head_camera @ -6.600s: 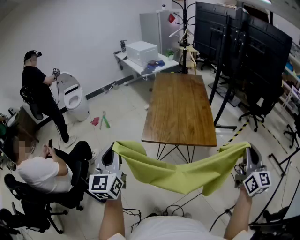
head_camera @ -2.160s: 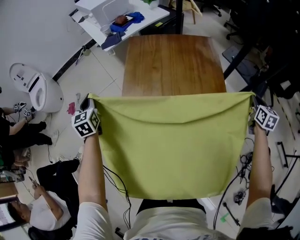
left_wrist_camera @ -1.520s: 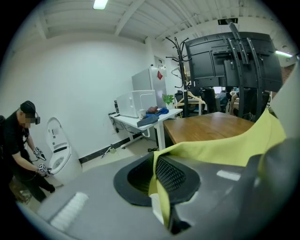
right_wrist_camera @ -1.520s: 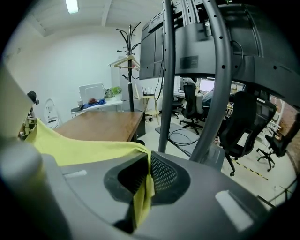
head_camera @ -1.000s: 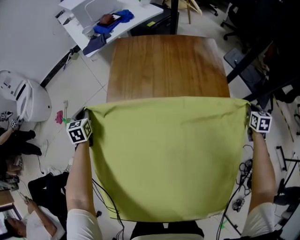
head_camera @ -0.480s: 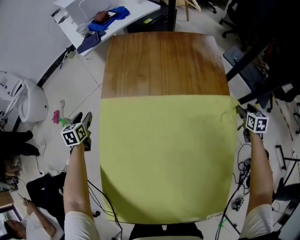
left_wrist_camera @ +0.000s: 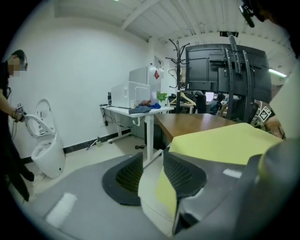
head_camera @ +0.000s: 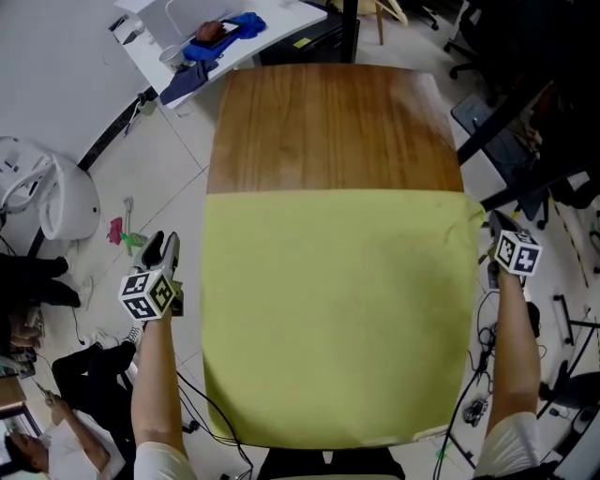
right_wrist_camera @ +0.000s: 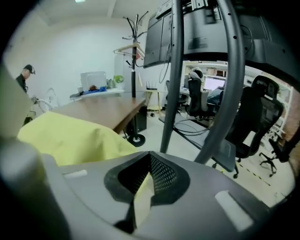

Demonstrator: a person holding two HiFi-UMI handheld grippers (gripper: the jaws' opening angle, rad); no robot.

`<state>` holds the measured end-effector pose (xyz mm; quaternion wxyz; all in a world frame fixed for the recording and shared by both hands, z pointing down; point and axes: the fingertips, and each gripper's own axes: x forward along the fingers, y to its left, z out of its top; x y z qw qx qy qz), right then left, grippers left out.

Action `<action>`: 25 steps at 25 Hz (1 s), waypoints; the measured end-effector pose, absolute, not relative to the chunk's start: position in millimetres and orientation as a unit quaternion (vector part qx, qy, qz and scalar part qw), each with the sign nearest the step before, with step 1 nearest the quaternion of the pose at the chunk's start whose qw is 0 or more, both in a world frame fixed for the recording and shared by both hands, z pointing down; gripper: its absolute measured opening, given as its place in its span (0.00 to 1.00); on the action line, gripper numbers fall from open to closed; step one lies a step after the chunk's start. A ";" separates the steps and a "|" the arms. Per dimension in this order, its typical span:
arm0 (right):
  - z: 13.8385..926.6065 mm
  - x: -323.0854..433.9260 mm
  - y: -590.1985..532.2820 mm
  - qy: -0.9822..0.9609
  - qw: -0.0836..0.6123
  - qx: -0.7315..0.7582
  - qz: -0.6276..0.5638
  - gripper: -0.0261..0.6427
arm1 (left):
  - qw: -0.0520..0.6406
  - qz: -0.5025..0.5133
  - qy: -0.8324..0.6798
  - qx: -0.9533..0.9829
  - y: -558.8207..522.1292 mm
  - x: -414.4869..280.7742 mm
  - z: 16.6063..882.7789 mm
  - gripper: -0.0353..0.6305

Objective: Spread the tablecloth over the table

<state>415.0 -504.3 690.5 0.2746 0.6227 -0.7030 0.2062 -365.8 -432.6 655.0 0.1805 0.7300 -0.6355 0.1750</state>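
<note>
Mostly flat, the yellow-green tablecloth [head_camera: 333, 309] lies over the near part of the wooden table [head_camera: 333, 127]; its far edge runs straight across the top, and the wood beyond that edge is bare; its near edge reaches toward the person and hides the table's near end. The left gripper [head_camera: 159, 244] hovers over the floor tiles just beside the cloth's left edge, apart from it; its own view shows the two jaws apart and closing, the pads pressing on nothing, with a strip of yellow showing low down through the gap. The right gripper [head_camera: 493, 222] sits at the cloth's far right corner; its jaws are pressed together with a sliver of the yellow fabric pinched between them; the corner is rumpled and slightly lifted there, at the table's right edge. Beyond the table's far left corner stands a white desk [head_camera: 225, 37] carrying a blue bundle [head_camera: 234, 26]; a white floor unit [head_camera: 56, 202] sits on the tiles to the left; a seated person [head_camera: 23, 441] shows at the lower left; cables [head_camera: 483, 375] lie on the floor by the right arm.
</note>
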 end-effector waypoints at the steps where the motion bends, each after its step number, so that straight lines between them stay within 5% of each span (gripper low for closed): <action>1: 686.4 401.5 -508.9 -0.718 0.263 0.613 0.198 0.05 | 0.169 0.167 -0.635 0.735 -431.7 -359.9 646.9 0.22; 4: 698.9 370.4 -513.9 -0.740 0.288 0.576 0.195 0.05 | 0.146 0.147 -0.632 0.746 -430.3 -343.2 628.2 0.06; 13: 720.9 385.0 -497.2 -0.708 0.313 0.584 0.246 0.05 | 0.147 0.133 -0.615 0.763 -414.1 -310.1 616.6 0.06; 25: 572.9 331.9 -375.9 -0.766 0.174 0.598 0.156 0.05 | 0.151 0.103 -0.621 0.762 -347.9 -280.9 538.3 0.06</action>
